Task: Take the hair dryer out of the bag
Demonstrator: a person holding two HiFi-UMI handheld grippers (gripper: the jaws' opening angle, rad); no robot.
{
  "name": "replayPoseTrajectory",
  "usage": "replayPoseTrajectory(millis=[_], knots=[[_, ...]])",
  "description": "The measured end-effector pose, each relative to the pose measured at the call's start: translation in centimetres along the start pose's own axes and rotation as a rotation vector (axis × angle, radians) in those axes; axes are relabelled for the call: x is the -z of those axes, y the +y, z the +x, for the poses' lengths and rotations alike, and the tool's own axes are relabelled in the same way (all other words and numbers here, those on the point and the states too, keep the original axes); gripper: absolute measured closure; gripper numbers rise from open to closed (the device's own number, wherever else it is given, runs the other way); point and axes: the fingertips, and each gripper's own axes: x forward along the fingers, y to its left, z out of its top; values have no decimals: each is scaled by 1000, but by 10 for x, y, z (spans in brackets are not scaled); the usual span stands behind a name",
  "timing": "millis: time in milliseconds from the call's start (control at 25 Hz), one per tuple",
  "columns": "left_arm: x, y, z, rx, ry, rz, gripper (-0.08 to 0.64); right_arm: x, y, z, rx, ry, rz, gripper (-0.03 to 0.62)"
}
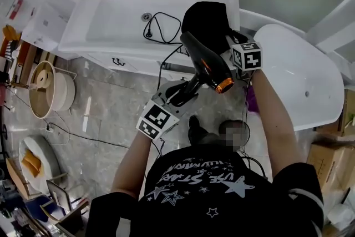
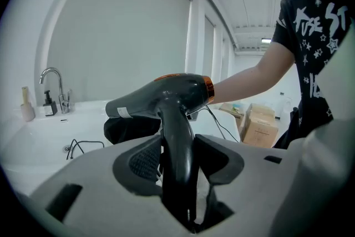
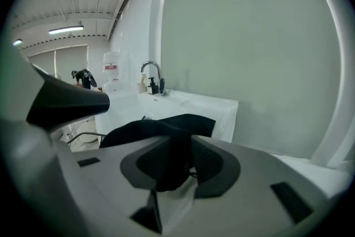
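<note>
Black and glossy, the hair dryer (image 1: 206, 62) is clear of the bag (image 1: 206, 18) and hangs in the air before the right front corner of the washbasin (image 1: 83, 30). Its handle is clamped upright between the jaws of the left gripper (image 2: 178, 161), and its copper-ringed end points back toward the person. The right gripper (image 3: 175, 161), above the basin's right edge, has its jaws partly open with a limp fold of the black bag lying loosely between them, while the dryer's cord (image 1: 161, 24) loops in the bowl.
</note>
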Motion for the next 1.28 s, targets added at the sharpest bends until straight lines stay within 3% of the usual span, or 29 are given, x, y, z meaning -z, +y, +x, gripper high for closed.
replayPoseTrajectory(millis=[240,520,680,840,1280], knots=[[-4,1,-24,-45,-43,-38,359,2,21,-27,17,-19,0,420],[-4,1,-56,-85,-91,-62,359,0,41,-70,52,-93,43,414],[-4,-5,-71,-106,-117,-69,359,-9,54,-101,71,-166,82,465],[-7,-15,-85,-117,-146,-71,359,-11,71,-132,83,-221,108,579],[0,-53,-126,-134,-184,-82,359,14,132,-202,28,-275,138,586]])
